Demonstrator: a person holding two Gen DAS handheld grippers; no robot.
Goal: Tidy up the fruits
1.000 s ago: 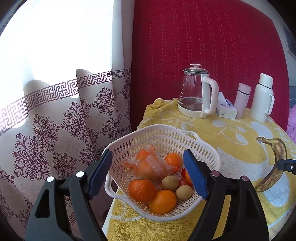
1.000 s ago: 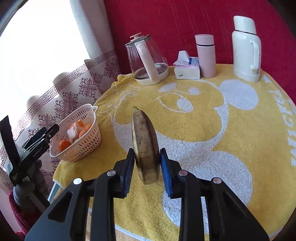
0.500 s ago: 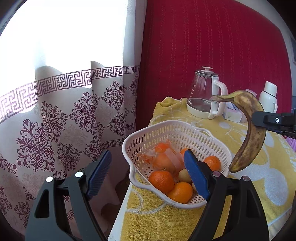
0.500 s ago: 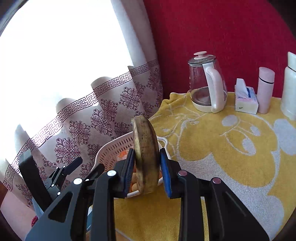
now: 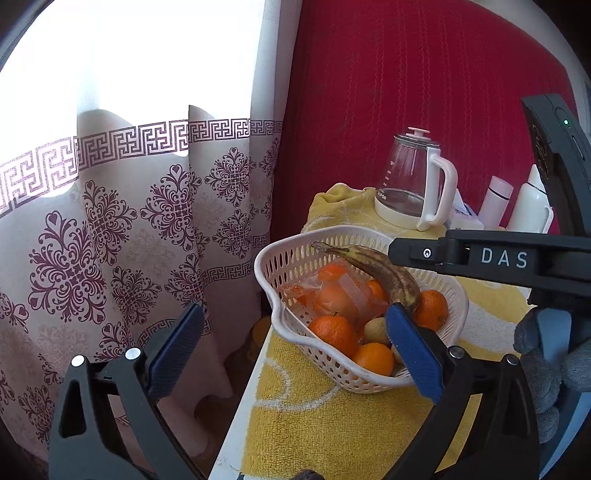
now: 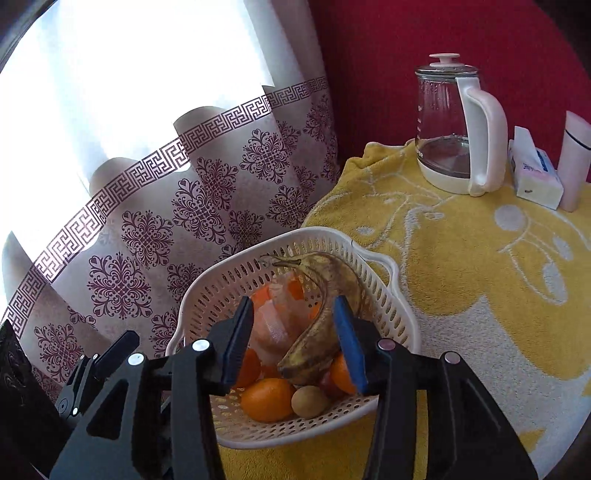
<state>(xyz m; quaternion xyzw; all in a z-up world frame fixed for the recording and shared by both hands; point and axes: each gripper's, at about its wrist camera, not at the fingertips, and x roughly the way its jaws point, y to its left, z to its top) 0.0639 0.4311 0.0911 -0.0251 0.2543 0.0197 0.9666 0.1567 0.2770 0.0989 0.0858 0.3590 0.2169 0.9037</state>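
One white perforated basket (image 6: 384,295) at the near left corner of a table, just beyond both grippers. Inside: a brown-spotted banana (image 6: 325,314) lying curved over the pile, stem toward the far rim; several oranges (image 6: 267,398); two small brownish round fruits (image 6: 309,401), kind unclear; a clear plastic packet (image 6: 271,325) of orange pieces. Right gripper (image 6: 295,339) poised over the basket with blue-padded jaws spread apart, gripping nothing; right pad just beside the banana's lower end, contact uncertain. Left gripper (image 5: 291,354) off the table's left edge, jaws spread wide and empty, right finger overlapping the basket's near rim in view. Gloved hand (image 5: 546,354) on the right gripper's handle, seen from the left wrist. Beneath the basket, a yellow towel (image 6: 461,288) with a white cartoon pattern covering the tabletop. Farther back on the towel, a glass kettle (image 6: 450,122) with white handle and base, then a tissue pack (image 6: 535,173), a pale pink flask (image 6: 576,155) and a white thermos (image 5: 532,206). Behind, a red textured backdrop (image 6: 424,33); to the left, a sheer curtain (image 6: 166,192) with purple floral and key-pattern bands, bright daylight above.
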